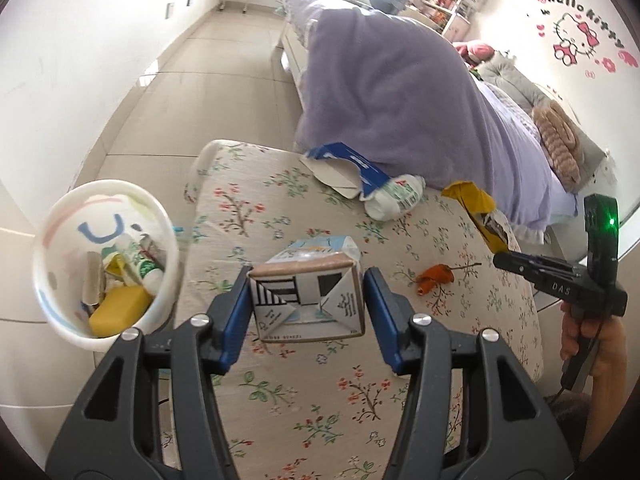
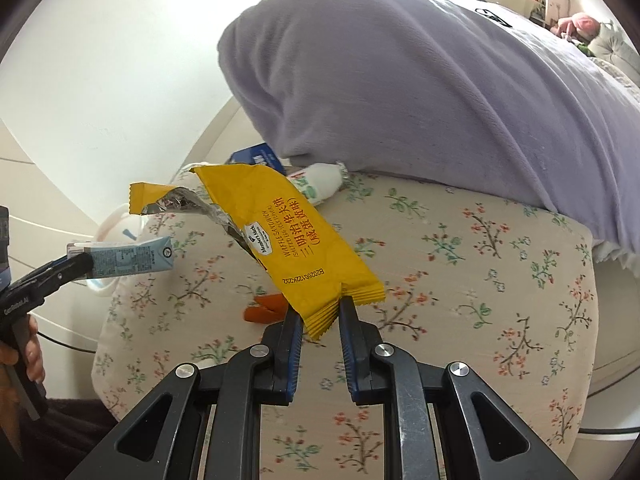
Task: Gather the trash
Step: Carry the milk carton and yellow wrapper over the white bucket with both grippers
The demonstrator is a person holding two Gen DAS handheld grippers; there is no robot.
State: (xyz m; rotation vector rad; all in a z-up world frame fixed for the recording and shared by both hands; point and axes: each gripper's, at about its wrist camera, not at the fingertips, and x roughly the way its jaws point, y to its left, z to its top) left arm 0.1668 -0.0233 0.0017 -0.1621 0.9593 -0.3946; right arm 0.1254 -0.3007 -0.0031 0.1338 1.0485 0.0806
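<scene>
Left wrist: boxy paper carton point(image 1: 307, 300).

Small drink carton point(image 1: 307, 294) lifted base-forward, torn yellow wrapper point(image 2: 296, 236) dangling aloft, white bin point(image 1: 106, 264) part-filled

Black grippers, blue-padded fingers point(image 1: 234, 312), silver screws point(image 2: 384, 349).

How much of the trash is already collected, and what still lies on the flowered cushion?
Done: the white bin already holds several wrappers. In hand: the left claw grips a small drink carton, and the right claw pinches a yellow waffle sandwich wrapper. Left on the cushion: a torn blue box, a white bottle and an orange scrap.
</scene>
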